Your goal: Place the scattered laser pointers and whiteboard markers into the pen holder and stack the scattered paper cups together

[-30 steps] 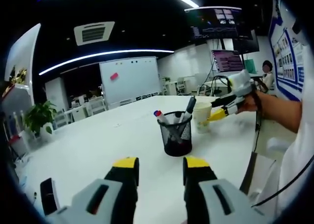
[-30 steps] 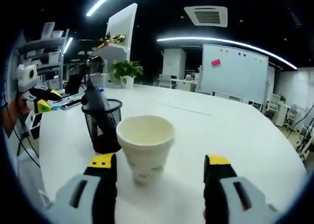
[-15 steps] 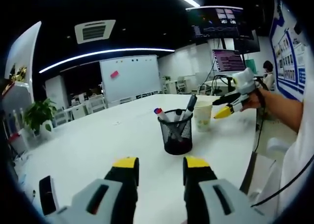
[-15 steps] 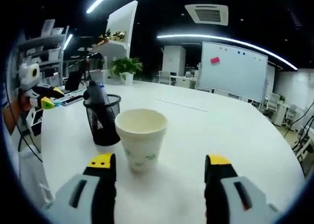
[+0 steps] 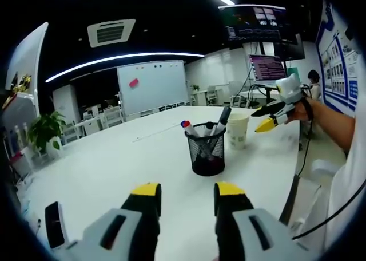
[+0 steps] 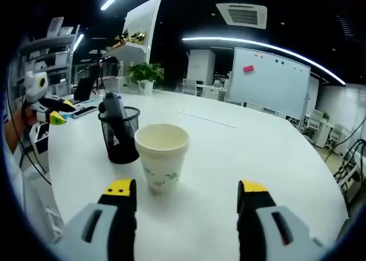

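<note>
My right gripper [image 6: 182, 192] hangs slack-jawed and empty short of the paper cup [image 6: 161, 156] standing upright beside the pen holder [image 6: 120, 135], my left gripper [image 5: 183, 195] likewise unclenched, since the pens already sit inside.

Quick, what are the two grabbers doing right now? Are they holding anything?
Left hand-held gripper: open, holding nothing.
Right hand-held gripper: open, holding nothing, with the cup on the table ahead of it.
</note>
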The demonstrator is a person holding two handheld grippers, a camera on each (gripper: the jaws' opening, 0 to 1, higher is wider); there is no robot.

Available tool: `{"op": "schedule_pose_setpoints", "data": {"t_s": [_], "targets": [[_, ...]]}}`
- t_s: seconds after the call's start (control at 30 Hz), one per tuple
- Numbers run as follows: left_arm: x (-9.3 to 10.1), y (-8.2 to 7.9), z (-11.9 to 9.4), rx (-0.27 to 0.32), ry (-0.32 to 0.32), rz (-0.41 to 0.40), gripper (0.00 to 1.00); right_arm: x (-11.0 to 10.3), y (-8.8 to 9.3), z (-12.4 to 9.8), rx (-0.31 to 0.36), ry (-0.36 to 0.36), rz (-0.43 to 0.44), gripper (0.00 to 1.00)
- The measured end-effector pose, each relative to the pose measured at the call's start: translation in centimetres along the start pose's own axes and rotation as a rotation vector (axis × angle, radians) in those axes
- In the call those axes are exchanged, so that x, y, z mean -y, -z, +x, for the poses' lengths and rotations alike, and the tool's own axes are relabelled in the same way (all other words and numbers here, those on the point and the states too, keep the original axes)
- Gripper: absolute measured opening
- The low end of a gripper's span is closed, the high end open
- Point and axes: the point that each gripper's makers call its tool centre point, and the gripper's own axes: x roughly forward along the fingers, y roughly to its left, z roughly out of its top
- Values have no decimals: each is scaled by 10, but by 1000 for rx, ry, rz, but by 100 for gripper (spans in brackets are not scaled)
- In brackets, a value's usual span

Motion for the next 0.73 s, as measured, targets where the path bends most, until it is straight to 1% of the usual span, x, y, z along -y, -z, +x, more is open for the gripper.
{"op": "schedule_pose_setpoints", "data": {"t_s": [0.07,0.17,0.4,0.53,0.73], "targets": [[-1,2,0,-7,1,-2,39,-1,0,-2,-8,-3,1,72],[-1,4,0,-17,1,-2,40,-3,5,-4,-39,-9,-6,72],[-3,6,0,-32,4,-1,40,-4,7,-11,-65,-11,-26,72],[-5,5,-1,-31,0,0,40,-5,7,-15,-64,-20,-30,72],[-10,5,-2,-39,-10,1,41,1,2,-25,-54,-19,-45,72]]}}
